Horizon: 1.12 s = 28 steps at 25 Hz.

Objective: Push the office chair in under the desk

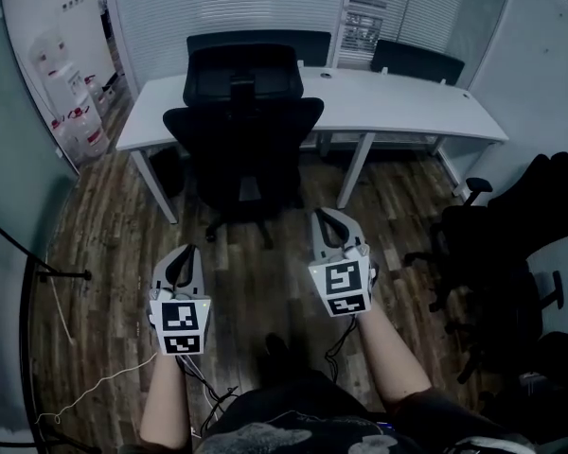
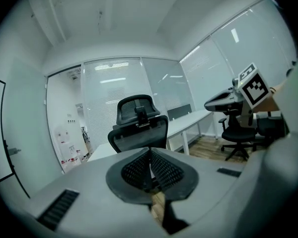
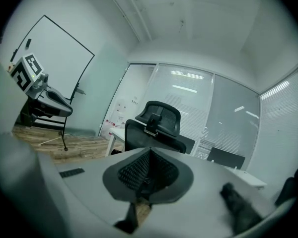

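office chair at near edge of desk, backrest toward person, seat looks partly under top, base left of desk leg. left gripper and right gripper both pinched closed, nothing between jaws, well apart from chair, aimed at backrest. fits either closing in for push or chair already shoved in; can't settle. judgement: any push wants closed tips on both backrest sides, even pressure, casters rolling straight, no clip on leg.

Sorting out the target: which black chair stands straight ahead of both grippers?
The middle office chair, facing the desk. The right-hand chair stands aside; the far chairs sit behind the desk.
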{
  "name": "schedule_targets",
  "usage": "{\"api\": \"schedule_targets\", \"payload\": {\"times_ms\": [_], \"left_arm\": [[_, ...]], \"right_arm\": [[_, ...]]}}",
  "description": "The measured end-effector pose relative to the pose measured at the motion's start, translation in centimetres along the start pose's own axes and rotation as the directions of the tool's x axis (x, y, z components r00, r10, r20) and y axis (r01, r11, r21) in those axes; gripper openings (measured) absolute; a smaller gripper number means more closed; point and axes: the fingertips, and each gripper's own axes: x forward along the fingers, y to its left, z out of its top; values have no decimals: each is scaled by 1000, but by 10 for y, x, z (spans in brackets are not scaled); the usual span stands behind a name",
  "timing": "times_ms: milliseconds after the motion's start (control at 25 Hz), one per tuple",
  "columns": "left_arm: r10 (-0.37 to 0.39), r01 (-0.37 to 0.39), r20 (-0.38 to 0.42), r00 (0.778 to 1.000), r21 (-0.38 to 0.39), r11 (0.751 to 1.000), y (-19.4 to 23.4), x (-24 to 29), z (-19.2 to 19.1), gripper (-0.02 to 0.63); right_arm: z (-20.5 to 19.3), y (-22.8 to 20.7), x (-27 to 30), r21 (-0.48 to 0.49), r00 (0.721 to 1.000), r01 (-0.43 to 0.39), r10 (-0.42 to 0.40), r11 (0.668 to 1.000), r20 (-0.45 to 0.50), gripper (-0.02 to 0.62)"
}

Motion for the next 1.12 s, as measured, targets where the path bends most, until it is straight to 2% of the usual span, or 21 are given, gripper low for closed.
{"api": "schedule_targets", "payload": {"times_ms": [200, 680, 1120], "left_arm": [[-1, 1, 13, 1000, 15, 1000, -16, -48, -2, 21], [-13, 13, 26, 1000, 9, 1000, -43, -149, -18, 21], [-30, 30, 46, 998, -3, 1000, -59, -193, -28, 21]], "right_arm": [[3, 13, -47, 28, 1000, 4, -4, 1000, 19, 21], [-3, 63, -152, 12, 1000, -15, 15, 1000, -8, 21], [-15, 85, -207, 13, 999, -5, 5, 1000, -44, 21]]}}
